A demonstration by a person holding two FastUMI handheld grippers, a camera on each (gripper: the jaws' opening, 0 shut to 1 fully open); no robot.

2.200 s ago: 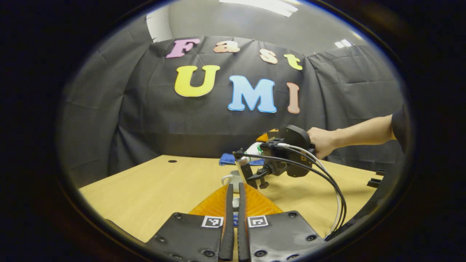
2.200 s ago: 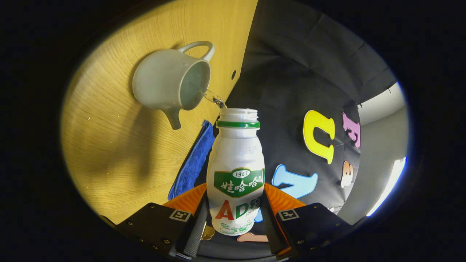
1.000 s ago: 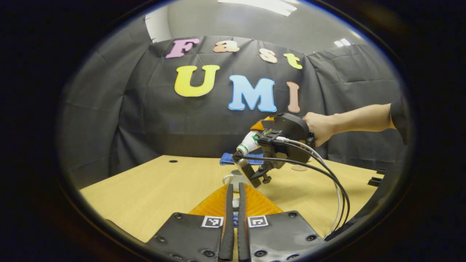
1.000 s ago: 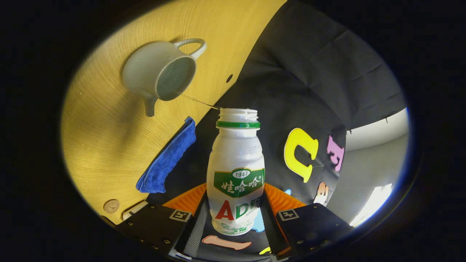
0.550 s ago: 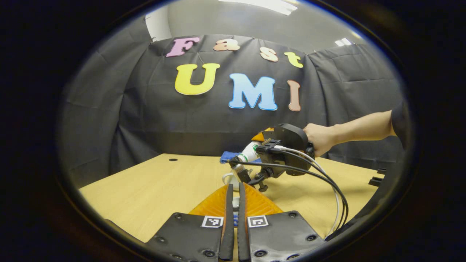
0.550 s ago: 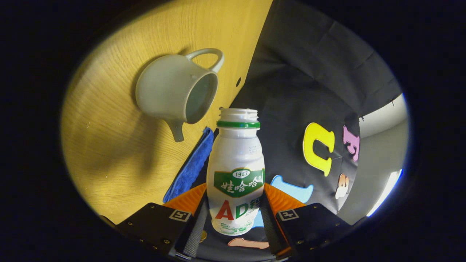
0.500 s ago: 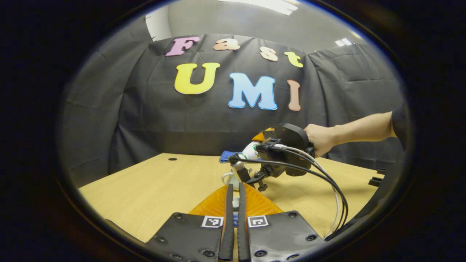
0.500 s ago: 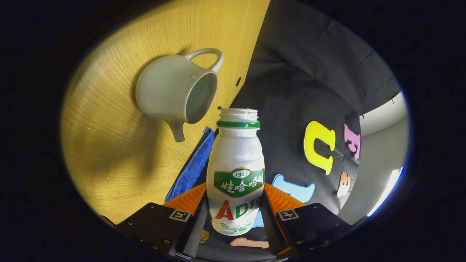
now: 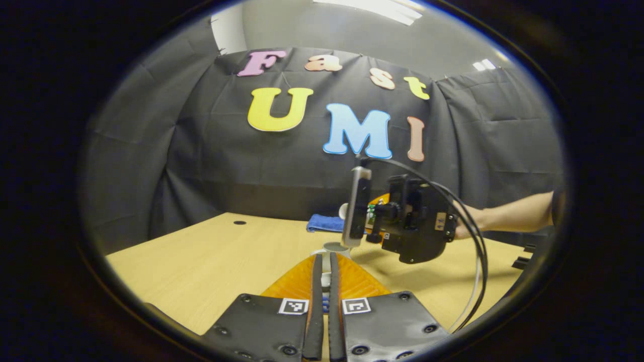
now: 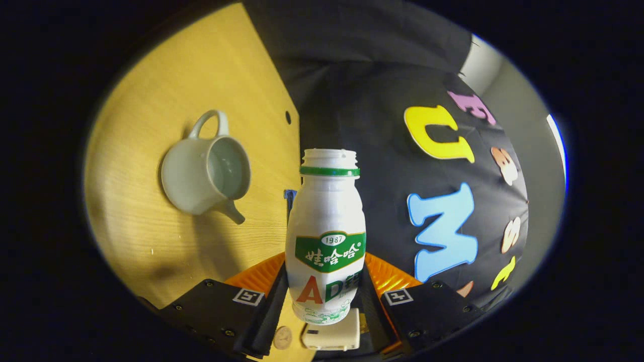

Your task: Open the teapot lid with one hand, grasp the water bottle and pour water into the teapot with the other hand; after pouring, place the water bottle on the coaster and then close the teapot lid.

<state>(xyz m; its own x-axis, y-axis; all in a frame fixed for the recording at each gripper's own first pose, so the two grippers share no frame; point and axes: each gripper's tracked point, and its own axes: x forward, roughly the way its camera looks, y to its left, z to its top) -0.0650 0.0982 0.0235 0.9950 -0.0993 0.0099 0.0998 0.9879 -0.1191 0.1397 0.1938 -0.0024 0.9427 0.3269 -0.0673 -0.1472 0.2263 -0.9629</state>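
Right hand-held gripper (image 10: 324, 296) grasps the water bottle (image 10: 326, 236) between both fingers, mouth open, just beside the lidless teapot (image 10: 205, 175) standing on the worktop (image 10: 151, 236). Left hand-held gripper (image 9: 324, 281) is clenched, apparently on the teapot lid, which is largely hidden.

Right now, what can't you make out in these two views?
- Left gripper view: whether the left claw holds the lid. Its closed fingers hide whatever is between them.
- Left gripper view: most of the teapot, which sits behind those fingers.
- Right gripper view: most of the coaster, which is covered by the right claw.
- Right gripper view: how much water is left in the water bottle, because its wall is opaque.
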